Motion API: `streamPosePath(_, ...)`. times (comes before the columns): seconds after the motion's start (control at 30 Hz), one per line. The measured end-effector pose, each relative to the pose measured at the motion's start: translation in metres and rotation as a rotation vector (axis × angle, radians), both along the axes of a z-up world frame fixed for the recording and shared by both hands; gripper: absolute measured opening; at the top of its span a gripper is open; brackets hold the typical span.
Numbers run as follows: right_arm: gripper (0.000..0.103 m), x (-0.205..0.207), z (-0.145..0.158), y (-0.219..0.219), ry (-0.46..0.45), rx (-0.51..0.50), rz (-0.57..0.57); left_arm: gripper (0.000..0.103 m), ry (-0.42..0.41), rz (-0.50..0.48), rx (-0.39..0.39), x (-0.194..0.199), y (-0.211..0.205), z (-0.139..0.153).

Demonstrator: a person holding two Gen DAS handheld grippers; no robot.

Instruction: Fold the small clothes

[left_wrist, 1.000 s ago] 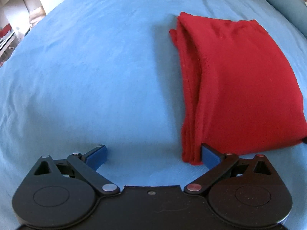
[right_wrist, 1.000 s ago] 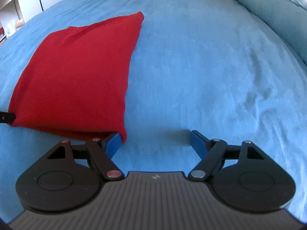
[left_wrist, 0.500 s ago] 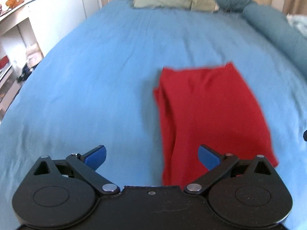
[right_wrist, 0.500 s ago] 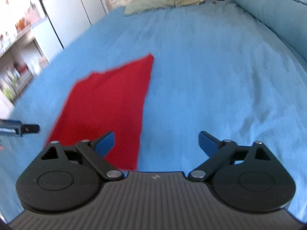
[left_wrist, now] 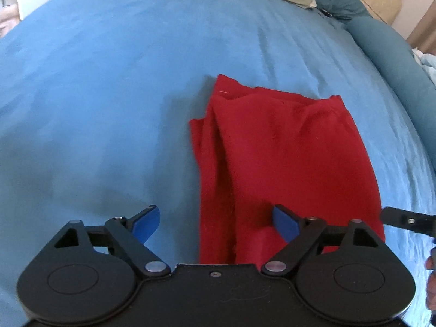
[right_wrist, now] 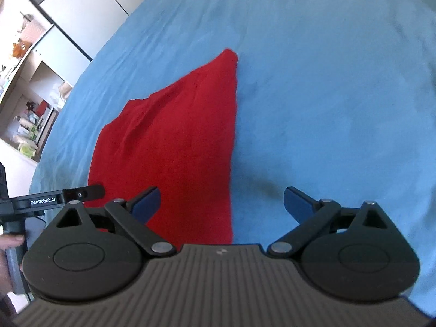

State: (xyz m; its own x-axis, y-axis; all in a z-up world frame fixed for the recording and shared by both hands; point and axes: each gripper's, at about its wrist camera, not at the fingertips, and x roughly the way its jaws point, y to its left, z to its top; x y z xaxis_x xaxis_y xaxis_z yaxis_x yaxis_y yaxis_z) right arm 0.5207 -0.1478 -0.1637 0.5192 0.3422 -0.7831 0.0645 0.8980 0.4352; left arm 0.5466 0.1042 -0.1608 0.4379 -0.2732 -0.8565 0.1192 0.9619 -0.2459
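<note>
Both tongs off red garment (left_wrist: 283, 158) and pulled back | left tongs (left_wrist: 215, 222) just narrowed slightly, gaping, empty | right tongs (right_wrist: 221, 201) wide, empty | garment folded flat on blue bed (left_wrist: 95, 95); fold looks done.

**What the two wrist views cut off or hide**

The red cloth (left_wrist: 286, 158) loses its near edge behind the left gripper (left_wrist: 215, 222) body. At 3 o'clock, the other gripper's finger is cut by the frame. In the right view, shelf items (right_wrist: 27, 125) at 9 o'clock are too small to name.
</note>
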Motion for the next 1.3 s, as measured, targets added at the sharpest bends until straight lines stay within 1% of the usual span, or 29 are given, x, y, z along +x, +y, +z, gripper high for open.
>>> streamPosePath(0.07, 0.103, 0.003, -0.007, 0.004, 0.006, -0.01, -0.005, 0.088, 0.002, -0.017, -0.011, 0.005, -0.002, -0.005)
streamPosePath(0.17, 0.103, 0.004, -0.01, 0.01, -0.003, -0.024, 0.001, 0.087, 0.008, -0.013, -0.035, 0.014, -0.003, -0.012)
streamPosePath(0.2, 0.103, 0.005, -0.009, 0.011, -0.01, -0.026, 0.007, 0.085, 0.004, -0.014, -0.04, 0.014, -0.003, -0.012)
streamPosePath(0.23, 0.095, 0.005, -0.008, 0.013, -0.017, -0.026, 0.02, 0.082, 0.001, -0.02, -0.042, 0.013, -0.003, -0.011)
streamPosePath(0.27, 0.09, 0.006, -0.008, 0.015, -0.02, -0.021, 0.035, 0.076, -0.003, -0.029, -0.047, 0.013, -0.004, -0.01)
streamPosePath(0.3, 0.079, 0.01, -0.008, 0.016, -0.019, -0.011, 0.05, 0.065, -0.004, -0.04, -0.054, 0.013, -0.004, -0.009)
streamPosePath(0.33, 0.072, 0.013, -0.009, 0.019, -0.015, 0.002, 0.063, 0.06, -0.001, -0.054, -0.069, 0.013, -0.005, -0.009)
streamPosePath(0.4, 0.068, 0.015, -0.009, 0.024, -0.011, 0.001, 0.064, 0.052, 0.0, -0.06, -0.066, 0.014, -0.009, -0.007)
streamPosePath(0.43, 0.059, 0.015, -0.008, 0.025, -0.015, 0.0, 0.063, 0.049, -0.001, -0.061, -0.063, 0.014, -0.01, -0.007)
streamPosePath(0.5, 0.049, 0.013, -0.005, 0.026, -0.029, -0.007, 0.056, 0.036, -0.003, -0.054, -0.064, 0.014, -0.011, -0.004)
streamPosePath(0.57, 0.044, 0.011, -0.001, 0.028, -0.046, -0.023, 0.052, 0.029, -0.012, -0.045, -0.054, 0.011, -0.014, 0.002)
streamPosePath(0.7, 0.038, 0.007, 0.012, 0.03, -0.069, -0.017, 0.036, 0.025, -0.036, -0.042, -0.046, 0.002, -0.016, 0.019)
streamPosePath(0.77, 0.037, 0.002, 0.025, 0.026, -0.088, 0.012, 0.036, 0.025, -0.058, -0.045, -0.048, -0.007, -0.019, 0.033)
streamPosePath(0.83, 0.037, -0.007, 0.039, 0.024, -0.109, 0.02, 0.042, 0.025, -0.072, -0.048, -0.059, -0.017, -0.024, 0.049)
streamPosePath(0.97, 0.037, -0.039, 0.072, 0.015, -0.147, 0.025, 0.05, 0.024, -0.109, -0.075, -0.059, -0.051, -0.038, 0.079)
streamPosePath(1.07, 0.037, -0.075, 0.092, -0.003, -0.138, 0.036, 0.026, 0.024, -0.117, -0.106, -0.06, -0.084, -0.052, 0.094)
streamPosePath(1.2, 0.037, -0.132, 0.1, -0.022, -0.105, 0.019, -0.003, 0.024, -0.09, -0.13, -0.058, -0.131, -0.074, 0.095)
streamPosePath(1.3, 0.037, -0.176, 0.089, -0.033, -0.076, -0.009, -0.013, 0.024, -0.058, -0.142, -0.05, -0.165, -0.091, 0.08)
